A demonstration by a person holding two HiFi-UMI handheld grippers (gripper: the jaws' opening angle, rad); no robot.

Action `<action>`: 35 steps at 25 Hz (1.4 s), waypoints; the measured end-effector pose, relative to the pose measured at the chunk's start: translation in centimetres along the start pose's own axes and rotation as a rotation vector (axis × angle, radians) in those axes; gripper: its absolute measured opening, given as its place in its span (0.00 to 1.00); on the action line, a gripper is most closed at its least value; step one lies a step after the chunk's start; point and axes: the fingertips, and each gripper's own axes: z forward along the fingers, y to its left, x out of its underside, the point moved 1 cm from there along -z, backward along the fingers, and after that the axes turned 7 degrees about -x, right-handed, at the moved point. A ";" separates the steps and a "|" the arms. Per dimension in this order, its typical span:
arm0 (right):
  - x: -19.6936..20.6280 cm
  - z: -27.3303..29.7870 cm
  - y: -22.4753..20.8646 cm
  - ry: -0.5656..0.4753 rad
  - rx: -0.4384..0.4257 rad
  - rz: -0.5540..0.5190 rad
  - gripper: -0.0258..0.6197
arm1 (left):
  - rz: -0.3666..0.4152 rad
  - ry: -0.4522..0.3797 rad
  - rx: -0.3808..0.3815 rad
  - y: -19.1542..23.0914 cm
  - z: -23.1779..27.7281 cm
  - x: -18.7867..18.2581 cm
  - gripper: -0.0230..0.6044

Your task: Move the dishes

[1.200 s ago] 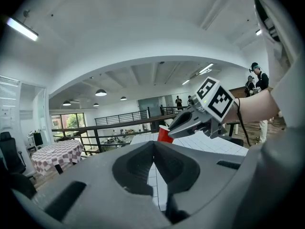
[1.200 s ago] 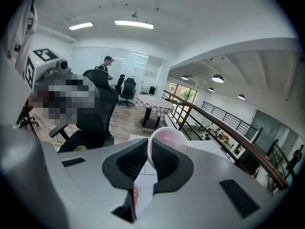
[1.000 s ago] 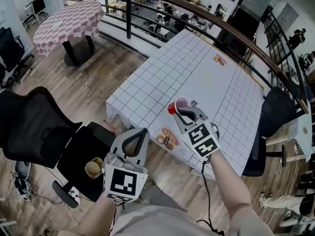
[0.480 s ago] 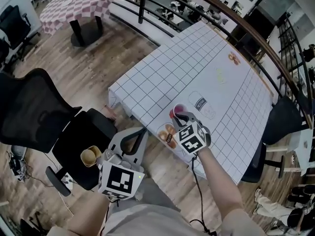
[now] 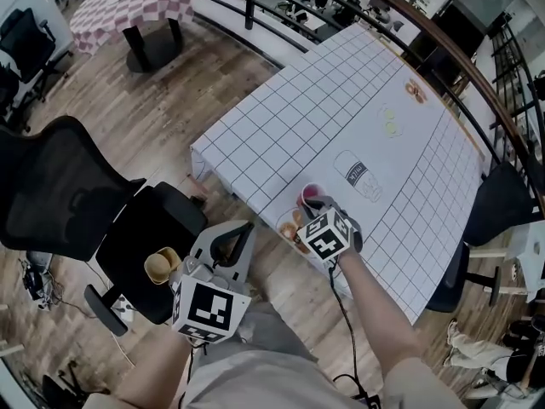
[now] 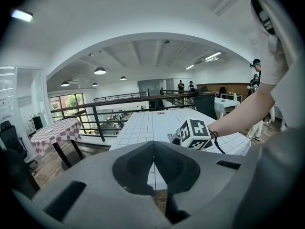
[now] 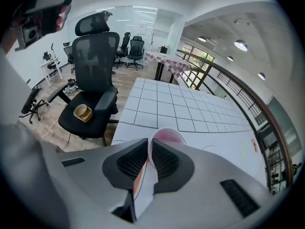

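The cup (image 5: 312,195), pinkish inside, sits at the near edge of the white gridded table (image 5: 341,109). Whether its base touches the cloth cannot be told. The right gripper (image 5: 313,204) is clamped on the cup's wall, one jaw inside the rim and one outside, as the right gripper view shows. The right forearm (image 5: 375,305) stretches forward from the body, with the gripper tipped steeply down over the table edge. The left gripper (image 5: 241,228) is held low and close to the body, pointing forward and slightly down, its jaws pressed together with nothing between them. Just beyond it, a tan bowl (image 5: 162,265) rests on the seat of a black office chair (image 5: 136,237).
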 end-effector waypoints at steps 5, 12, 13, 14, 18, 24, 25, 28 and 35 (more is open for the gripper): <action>0.7 0.6 0.6 0.031 -0.044 0.027 0.10 | -0.026 0.014 0.005 0.3 -0.1 -0.1 0.06; 1.1 0.9 1.0 0.027 -0.053 0.045 0.21 | -0.055 0.014 0.007 1.1 -0.2 0.2 0.06; 0.8 0.6 1.2 0.022 -0.050 0.046 0.21 | -0.049 0.015 0.003 1.3 -0.5 0.3 0.06; 0.3 0.4 1.4 0.014 -0.048 0.047 0.21 | -0.046 0.016 0.000 1.4 -0.8 0.3 0.06; -1.6 -1.9 1.4 -0.025 -0.016 0.035 0.21 | -0.059 0.003 -0.008 1.6 -1.5 0.1 0.06; -6.3 -8.5 0.8 -0.184 0.040 0.077 0.21 | -0.063 -0.034 -0.047 2.7 -3.3 -1.8 0.06; -7.1 -9.7 1.0 -0.220 0.039 0.091 0.21 | -0.059 -0.043 -0.054 2.9 -3.8 -2.2 0.06; -9.6 -13.8 1.6 -0.340 0.067 0.112 0.21 | -0.046 -0.071 -0.073 3.4 -5.2 -3.3 0.06; -15.6 -23.2 5.1 -0.592 0.132 0.053 0.15 | 0.007 -0.187 -0.152 5.2 -10.8 -7.1 0.06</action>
